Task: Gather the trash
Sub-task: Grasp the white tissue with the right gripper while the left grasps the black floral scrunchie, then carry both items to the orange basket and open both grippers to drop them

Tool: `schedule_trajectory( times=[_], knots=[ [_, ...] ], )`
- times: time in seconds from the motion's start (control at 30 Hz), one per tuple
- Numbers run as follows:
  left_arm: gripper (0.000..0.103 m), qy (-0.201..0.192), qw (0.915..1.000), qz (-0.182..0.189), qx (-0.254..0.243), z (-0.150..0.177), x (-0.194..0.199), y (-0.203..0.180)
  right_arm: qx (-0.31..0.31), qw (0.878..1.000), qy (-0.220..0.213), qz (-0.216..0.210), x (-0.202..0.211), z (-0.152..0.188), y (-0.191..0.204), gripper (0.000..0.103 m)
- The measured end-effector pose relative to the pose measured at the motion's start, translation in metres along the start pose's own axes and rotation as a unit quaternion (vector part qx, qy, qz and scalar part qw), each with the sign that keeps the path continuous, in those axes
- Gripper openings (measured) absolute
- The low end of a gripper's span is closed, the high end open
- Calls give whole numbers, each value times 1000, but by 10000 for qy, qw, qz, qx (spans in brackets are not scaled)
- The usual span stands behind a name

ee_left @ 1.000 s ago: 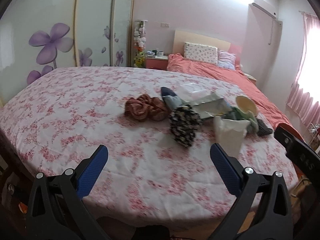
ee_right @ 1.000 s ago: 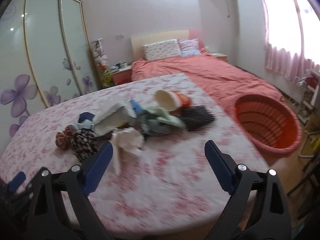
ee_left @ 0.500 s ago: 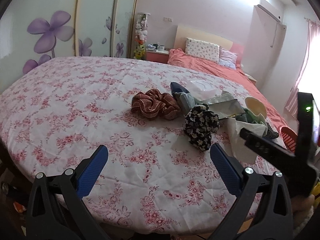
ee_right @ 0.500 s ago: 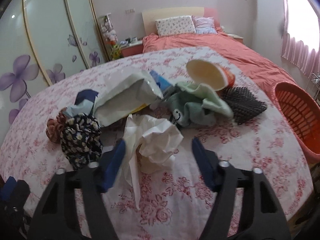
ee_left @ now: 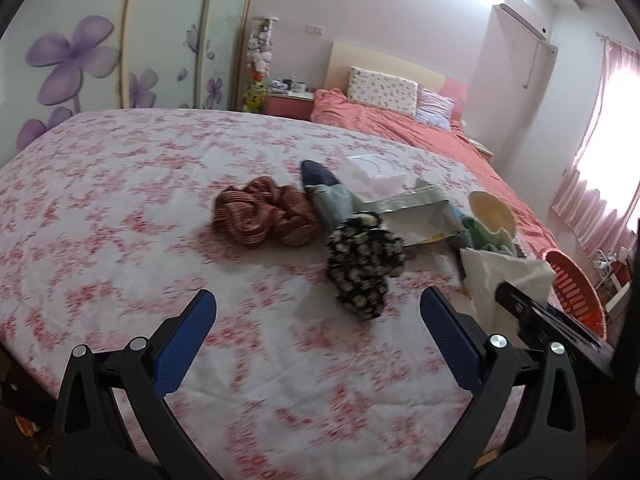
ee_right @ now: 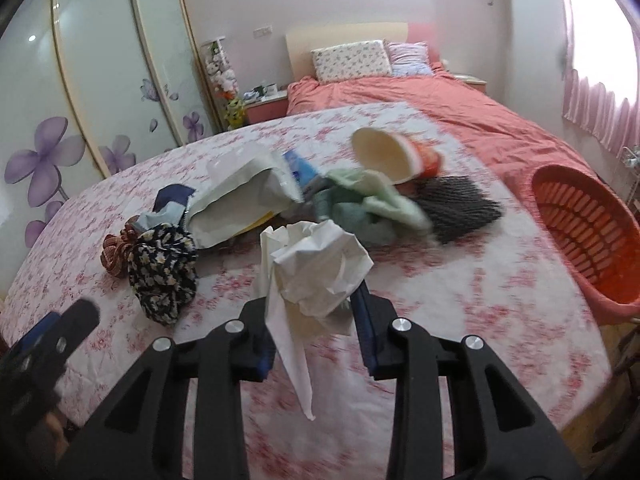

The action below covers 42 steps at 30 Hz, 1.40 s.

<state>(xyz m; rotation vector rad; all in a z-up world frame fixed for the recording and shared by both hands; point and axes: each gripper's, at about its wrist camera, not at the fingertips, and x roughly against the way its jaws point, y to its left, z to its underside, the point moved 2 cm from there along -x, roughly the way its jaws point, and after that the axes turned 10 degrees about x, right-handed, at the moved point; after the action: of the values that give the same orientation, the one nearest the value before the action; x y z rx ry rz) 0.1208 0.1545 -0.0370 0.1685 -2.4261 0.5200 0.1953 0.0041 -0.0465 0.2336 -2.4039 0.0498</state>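
Observation:
My right gripper (ee_right: pixel 316 312) is shut on a crumpled white tissue (ee_right: pixel 320 268) and holds it just above the floral bedspread (ee_right: pixel 460 280); the tissue also shows in the left wrist view (ee_left: pixel 504 276). Behind it lie an open white bag (ee_right: pixel 240 204), a paper cup (ee_right: pixel 388 156) on its side and a black mesh piece (ee_right: pixel 460 204). An orange basket (ee_right: pixel 588 236) stands off the bed's right edge. My left gripper (ee_left: pixel 316 336) is open and empty, low over the bedspread in front of the pile.
Cloth items lie in the pile: a black floral scrunchie (ee_left: pixel 364 264), a brown checked scrunchie (ee_left: pixel 260 216), a green cloth (ee_right: pixel 372 204) and a blue-grey sock (ee_left: pixel 324 192). A clear plastic box (ee_left: pixel 376 176) lies behind. A second bed (ee_left: pixel 400 128) and wardrobe (ee_left: pixel 100 48) stand beyond.
My right gripper has moved in on the white tissue, closed on it and lifted it slightly. My left gripper has drifted a little and stays open.

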Motion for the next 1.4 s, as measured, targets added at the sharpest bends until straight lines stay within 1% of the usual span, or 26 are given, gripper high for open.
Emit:
schedule_trajectory(
  times=[0.13, 0.2, 0.27, 0.3, 0.37, 0.4, 0.43, 0.47, 0.5, 0.53, 0.57, 0.67, 0.87, 0.97, 1.1, 1.2, 1.3, 1.33, 1.4],
  knots=[
    [99, 1, 10000, 21, -27, -6, -13, -14, -33, 9997, -73, 247, 17, 5, -20, 33],
    [95, 16, 9999, -26, -112, -8, -22, -21, -94, 9994, -75, 316, 21, 6, -30, 33],
    [87, 103, 9995, -143, -262, -10, -35, -28, -140, 9993, -78, 349, 24, 7, -35, 33],
    [85, 157, 9992, -189, -317, -10, -41, -31, -176, 9991, -80, 364, 26, 8, -39, 33],
    [77, 307, 9984, -274, -394, -9, -53, -33, -211, 9990, -78, 376, 27, 8, -44, 33],
    [75, 393, 9979, -296, -416, -9, -59, -34, -220, 9990, -80, 382, 28, 9, -45, 33],
    [67, 437, 9976, -318, -439, -8, -62, -35, -232, 9989, -82, 396, 28, 9, -46, 33],
    [54, 475, 9973, -332, -453, -7, -63, -34, -242, 9988, -85, 409, 28, 10, -47, 33],
    [47, 563, 9969, -313, -461, -6, -65, -34, -259, 9987, -84, 421, 29, 11, -50, 33],
    [36, 608, 9969, -248, -426, -6, -64, -33, -279, 9987, -90, 426, 31, 12, -53, 33],
    [28, 622, 9972, -166, -389, -6, -62, -33, -295, 9986, -98, 430, 32, 13, -55, 33],
    [19, 544, 9978, 34, -390, -7, -50, -33, -356, 9982, -157, 466, 38, 13, -63, 33],
    [18, 359, 9976, 321, -493, -13, -23, -48, -470, 9968, -315, 556, 52, 12, -77, 33],
    [18, 321, 9964, 555, -554, -17, -11, -65, -592, 9952, -417, 664, 62, 11, -92, 33],
    [18, 339, 9926, 949, -683, -14, 2, -98, -776, 9917, -544, 874, 75, 8, -116, 33],
    [18, 389, 9877, 1292, -790, -12, 9, -126, -912, 9877, -664, 1084, 86, 5, -139, 33],
    [18, 421, 9801, 1681, -969, -7, 13, -164, -1082, 9824, -786, 1302, 96, 1, -164, 33],
    [18, 425, 9783, 1752, -1025, -5, 14, -172, -1146, 9805, -823, 1365, 99, 0, -173, 33],
    [18, 483, 9719, 1977, -1185, 0, 13, -198, -1294, 9762, -903, 1489, 104, -2, -192, 33]
  ],
)
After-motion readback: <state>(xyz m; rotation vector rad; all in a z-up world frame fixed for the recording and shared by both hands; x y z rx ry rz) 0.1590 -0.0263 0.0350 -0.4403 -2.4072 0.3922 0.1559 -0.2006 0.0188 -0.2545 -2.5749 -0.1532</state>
